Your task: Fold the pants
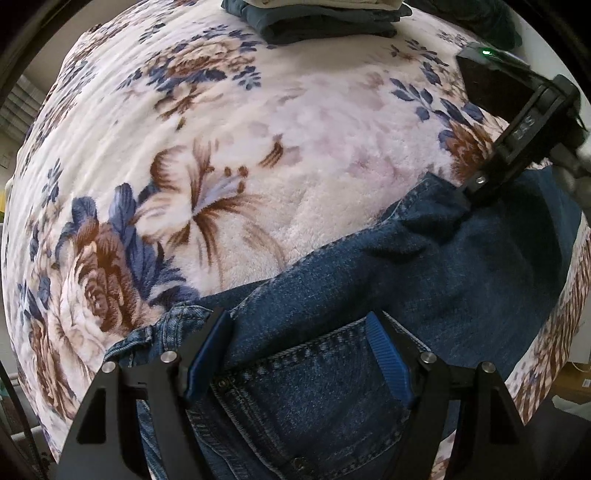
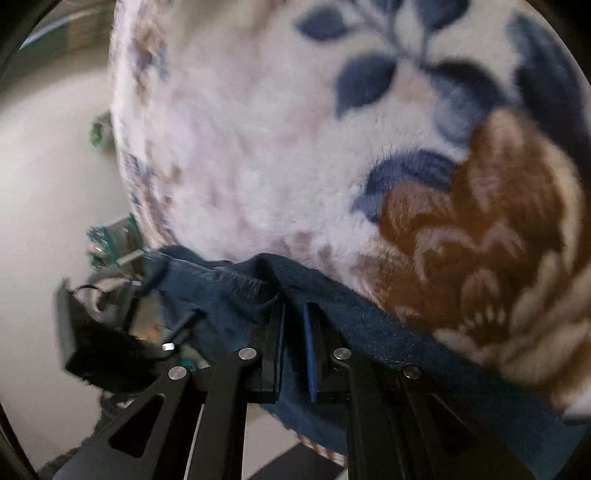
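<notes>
Left wrist view: blue denim pants [image 1: 369,295] lying on the floral fleece blanket [image 1: 258,184]. Left hand-held gripper [image 1: 301,354] hovering released, spread wide over the back pocket [image 1: 314,387]. Right hand-held gripper [image 2: 293,328] nearly clenched, pinching the pants' edge.

The broad middle of the plush white blanket with blue and brown flowers [image 1: 295,122] lies bare and offers open passage. At its far edge a stack of folded dark garments [image 1: 317,22] blocks the way. The dark blue denim pants [image 1: 461,280] cover the near right part of the bed. The black right gripper [image 1: 469,201] stands on the pants' far edge, obstructing the right side. The black left gripper [image 1: 299,354] stands over the pants' pocket area, fingers [image 1: 208,354] spread with denim between them. In the right wrist view, open floor lies beyond the bed's left edge.
</notes>
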`<state>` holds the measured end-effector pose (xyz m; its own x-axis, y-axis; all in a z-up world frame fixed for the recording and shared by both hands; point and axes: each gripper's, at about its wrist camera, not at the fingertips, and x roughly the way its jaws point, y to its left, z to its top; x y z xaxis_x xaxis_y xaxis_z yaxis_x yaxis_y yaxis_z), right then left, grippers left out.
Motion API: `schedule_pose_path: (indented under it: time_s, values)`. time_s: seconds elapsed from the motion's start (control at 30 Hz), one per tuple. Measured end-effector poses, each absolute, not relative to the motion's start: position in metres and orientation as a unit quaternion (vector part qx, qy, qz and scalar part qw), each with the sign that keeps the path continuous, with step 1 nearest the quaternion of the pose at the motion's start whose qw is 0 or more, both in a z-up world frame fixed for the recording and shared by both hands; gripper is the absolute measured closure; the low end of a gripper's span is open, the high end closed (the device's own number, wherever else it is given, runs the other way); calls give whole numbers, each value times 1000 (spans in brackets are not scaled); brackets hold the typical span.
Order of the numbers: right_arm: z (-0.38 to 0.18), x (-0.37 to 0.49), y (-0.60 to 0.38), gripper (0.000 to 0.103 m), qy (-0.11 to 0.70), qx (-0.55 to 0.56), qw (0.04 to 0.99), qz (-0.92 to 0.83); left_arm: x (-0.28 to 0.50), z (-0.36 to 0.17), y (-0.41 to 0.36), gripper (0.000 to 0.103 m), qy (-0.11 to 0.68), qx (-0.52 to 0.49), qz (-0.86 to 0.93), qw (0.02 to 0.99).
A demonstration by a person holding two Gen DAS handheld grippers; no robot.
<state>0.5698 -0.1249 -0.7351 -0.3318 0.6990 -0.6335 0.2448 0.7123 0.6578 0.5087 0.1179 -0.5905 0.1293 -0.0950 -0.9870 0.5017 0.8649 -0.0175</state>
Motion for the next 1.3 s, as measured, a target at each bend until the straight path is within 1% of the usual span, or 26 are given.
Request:
schedule_pose_path:
  time_s: [0.13,0.23,0.37,0.47,0.53,0.73,1.03,1.1,1.17,1.2,1.23,1.3]
  values:
    - [-717,589,-101,92,771,204,545,258,507,-592,115,29,624,165,-199,738]
    - [-721,591,-85,92,784,157,536,272,507,-592,116,29,624,160,-197,739]
    - [-724,585,-71,92,799,137,492,317,508,-592,118,29,626,150,-194,740]
    - [-706,578,-78,91,783,130,497,352,509,-591,120,29,626,141,-193,743]
    - [-697,570,-78,85,776,116,503,363,510,-591,121,29,625,139,-193,744]
    - [-686,547,-70,84,769,90,504,383,508,-591,119,29,623,144,-195,744]
    - [-692,536,-28,84,741,-55,556,372,503,-595,112,29,618,169,-195,743]
    - [-698,535,-25,84,743,-54,560,363,503,-595,112,29,618,169,-194,743]
    - [-707,536,-34,83,751,-7,565,340,504,-596,111,29,617,170,-192,744]
    - [-707,535,-39,88,748,19,573,334,504,-596,111,29,617,170,-190,744]
    - [-704,533,-42,96,742,40,581,333,504,-596,111,29,617,170,-189,745]
    - [-696,528,-59,98,725,80,604,320,505,-596,111,29,616,166,-189,746]
